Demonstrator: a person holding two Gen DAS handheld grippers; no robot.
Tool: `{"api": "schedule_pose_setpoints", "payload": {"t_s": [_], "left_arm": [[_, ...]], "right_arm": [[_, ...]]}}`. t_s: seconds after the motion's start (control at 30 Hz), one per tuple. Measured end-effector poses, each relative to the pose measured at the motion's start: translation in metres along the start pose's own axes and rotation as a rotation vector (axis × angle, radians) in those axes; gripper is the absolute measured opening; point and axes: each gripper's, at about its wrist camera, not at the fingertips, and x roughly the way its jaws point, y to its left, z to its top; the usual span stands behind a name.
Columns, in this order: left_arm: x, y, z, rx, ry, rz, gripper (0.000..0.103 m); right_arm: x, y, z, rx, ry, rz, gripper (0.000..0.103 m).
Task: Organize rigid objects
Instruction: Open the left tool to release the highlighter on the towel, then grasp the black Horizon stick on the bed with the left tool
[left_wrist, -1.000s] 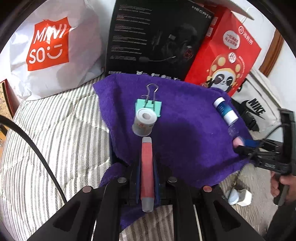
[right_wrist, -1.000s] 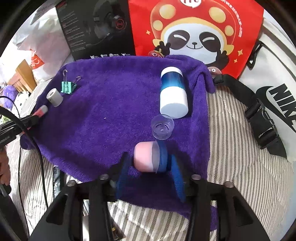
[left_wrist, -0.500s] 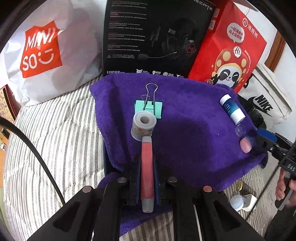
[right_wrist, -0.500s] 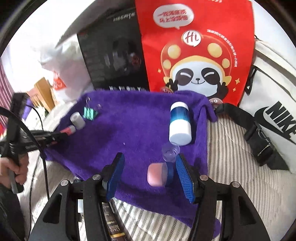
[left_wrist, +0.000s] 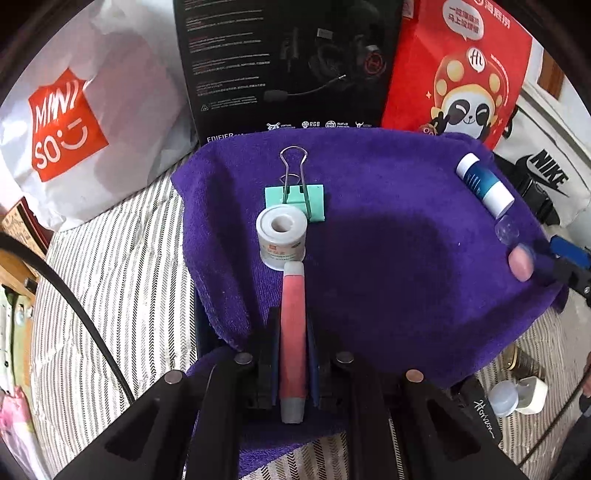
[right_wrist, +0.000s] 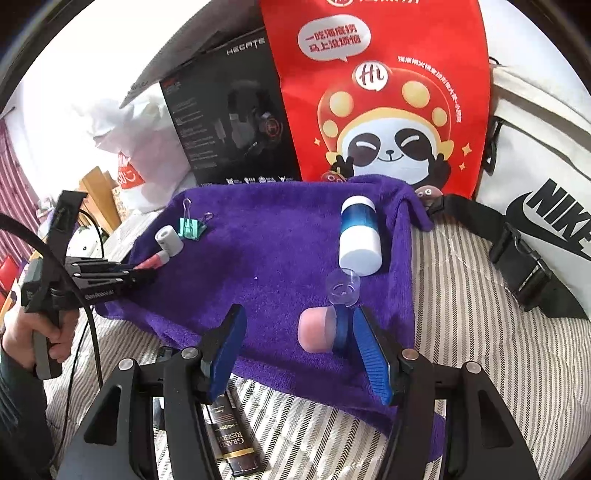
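A home bedroom: a striped bed (left_wrist: 110, 295) carries a purple towel (left_wrist: 388, 258), with shopping bags (left_wrist: 92, 122) and a headset box (left_wrist: 288, 66) along its far edge.

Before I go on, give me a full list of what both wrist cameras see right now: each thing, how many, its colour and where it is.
Towel: 1, purple, spread on the striped bedding.
Binder clip: 1, mint green, far left part of towel.
Tape roll: 1, white, just in front of the clip.
Pen-like stick: 1, red with grey ends, clamped in the left claw.
Bottle: 1, blue and white, lying on towel's right part.
Clear cap: 1, see-through, in front of the bottle.
Pink-and-blue cap piece: 1, lying on the towel.
Headset box: 1, black, behind towel.
Panda bag: 1, red.
Left claw: shut on the stick.
Right claw: open, just been widening.
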Motion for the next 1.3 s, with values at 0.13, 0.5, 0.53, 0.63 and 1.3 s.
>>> {"api": "schedule_pose_setpoints", "payload": {"t_s": [0.13, 0.5, 0.53, 0.63, 1.3], "left_arm": [[0.000, 0.004, 0.001, -0.012, 0.016, -0.019, 0.013], [-0.015, 0.007, -0.007, 0.002, 0.045, 0.008, 0.024], [-0.018, 0.007, -0.008, 0.003, 0.044, 0.010, 0.024], [-0.033, 0.004, -0.013, 0.021, 0.026, 0.045, 0.029], [-0.055, -0.084, -0.055, 0.104, 0.045, -0.132, 0.038]], "right_arm": [[-0.003, -0.003, -0.002, 0.017, -0.008, 0.017, 0.061], [-0.006, -0.015, -0.004, 0.074, -0.018, 0.033, 0.061], [-0.006, -0.016, -0.004, 0.075, -0.019, 0.033, 0.061], [-0.007, -0.017, -0.004, 0.082, -0.019, 0.034, 0.061], [-0.026, -0.039, -0.002, 0.145, -0.072, 0.032, 0.063]]}}
